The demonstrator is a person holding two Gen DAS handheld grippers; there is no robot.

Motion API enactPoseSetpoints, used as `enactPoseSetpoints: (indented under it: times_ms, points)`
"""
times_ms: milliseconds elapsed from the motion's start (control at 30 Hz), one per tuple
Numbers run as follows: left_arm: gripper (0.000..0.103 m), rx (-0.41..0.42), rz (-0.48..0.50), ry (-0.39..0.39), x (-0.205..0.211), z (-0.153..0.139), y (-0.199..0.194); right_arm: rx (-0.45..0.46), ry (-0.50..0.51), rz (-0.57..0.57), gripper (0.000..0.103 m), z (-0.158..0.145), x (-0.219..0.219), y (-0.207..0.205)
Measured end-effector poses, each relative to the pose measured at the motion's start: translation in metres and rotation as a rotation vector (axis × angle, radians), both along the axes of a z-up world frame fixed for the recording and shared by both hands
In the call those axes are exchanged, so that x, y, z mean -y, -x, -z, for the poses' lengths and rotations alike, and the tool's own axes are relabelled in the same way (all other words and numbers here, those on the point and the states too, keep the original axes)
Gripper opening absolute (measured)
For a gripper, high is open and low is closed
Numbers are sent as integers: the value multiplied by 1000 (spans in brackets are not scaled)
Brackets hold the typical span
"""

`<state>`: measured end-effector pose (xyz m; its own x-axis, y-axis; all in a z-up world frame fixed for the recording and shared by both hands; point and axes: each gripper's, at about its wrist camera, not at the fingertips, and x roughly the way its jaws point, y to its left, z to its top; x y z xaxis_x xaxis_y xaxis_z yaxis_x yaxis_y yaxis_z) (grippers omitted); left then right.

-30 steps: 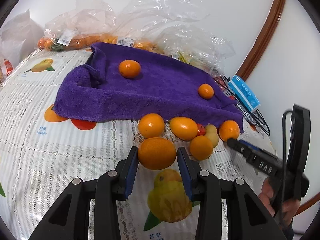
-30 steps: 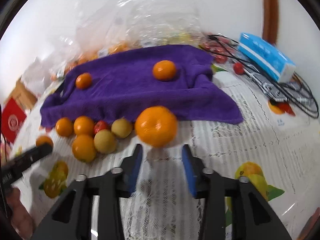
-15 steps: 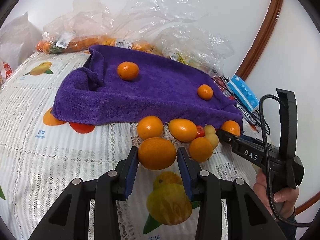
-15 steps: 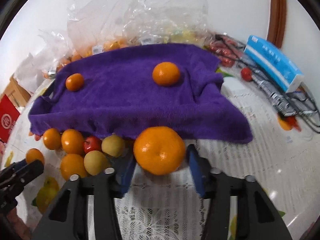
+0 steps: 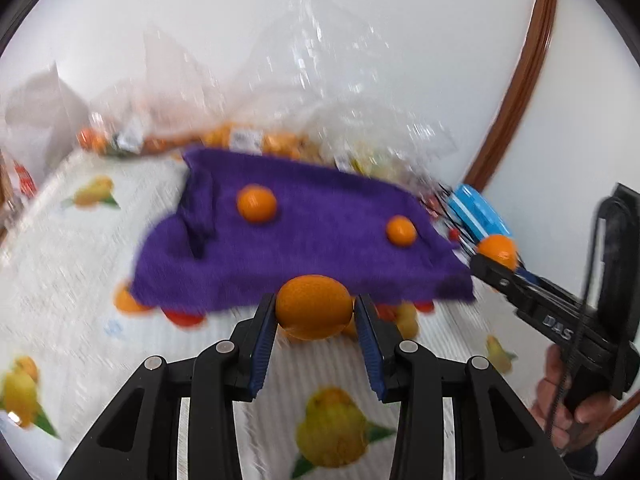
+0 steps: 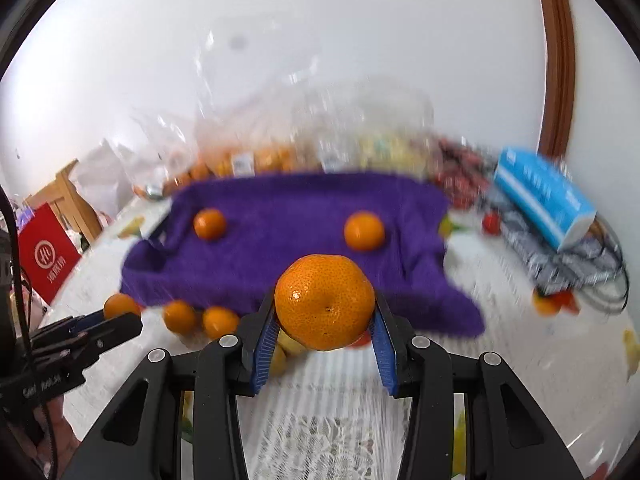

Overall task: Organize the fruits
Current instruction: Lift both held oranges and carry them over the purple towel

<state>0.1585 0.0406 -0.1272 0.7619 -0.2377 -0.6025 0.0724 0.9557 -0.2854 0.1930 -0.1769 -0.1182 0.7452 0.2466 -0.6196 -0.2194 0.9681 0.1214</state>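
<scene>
My left gripper (image 5: pixel 314 309) is shut on an orange (image 5: pixel 313 300) and holds it above the tablecloth, in front of the purple towel (image 5: pixel 320 252). My right gripper (image 6: pixel 325 312) is shut on a dimpled tangerine (image 6: pixel 325 300), also lifted off the table. Two small oranges (image 6: pixel 209 223) (image 6: pixel 364 231) lie on the towel (image 6: pixel 280 256). Loose oranges (image 6: pixel 179 316) sit along the towel's near edge, and other fruits there are mostly hidden behind the held fruit. In the left wrist view the right gripper (image 5: pixel 496 266) shows at the right with its tangerine (image 5: pixel 497 250).
Clear plastic bags of fruit (image 6: pixel 248 160) line the wall behind the towel. A blue tissue pack (image 6: pixel 544 196) and dark cables (image 6: pixel 592 264) lie at the right. A red box (image 6: pixel 46 254) stands at the left. A fruit-print lace cloth (image 5: pixel 100 280) covers the table.
Both grippers have risen with their fruit, now off the cloth. The right jaws closed on the tangerine, which a second ago lay free in front of them.
</scene>
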Motion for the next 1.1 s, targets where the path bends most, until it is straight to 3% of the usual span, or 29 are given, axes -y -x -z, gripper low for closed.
enactPoseSetpoints:
  times_ms: [100,500,667,767,967,1100]
  points:
    - [37,45,-48,-49,-3,-13,-7,52,-11,-8,43,-15,-3,-4]
    - [37,116,-112,-78,0,-32,-69,132,-98,-17,43,-37,-14,-46]
    - [37,96,-113,-73,0,-14,-78,112,-119,10,43,-20,-6,-61]
    - [37,100,-126,-97,0,-9,-81,49,-120,20,43,-2,-2,-69]
    - [37,91,-135,-85,-5,1,-88,83,-74,55,43,2,8,-68]
    - [37,69,-131,-67,-6,7,-91,59,-75,80,43,10,17,-76]
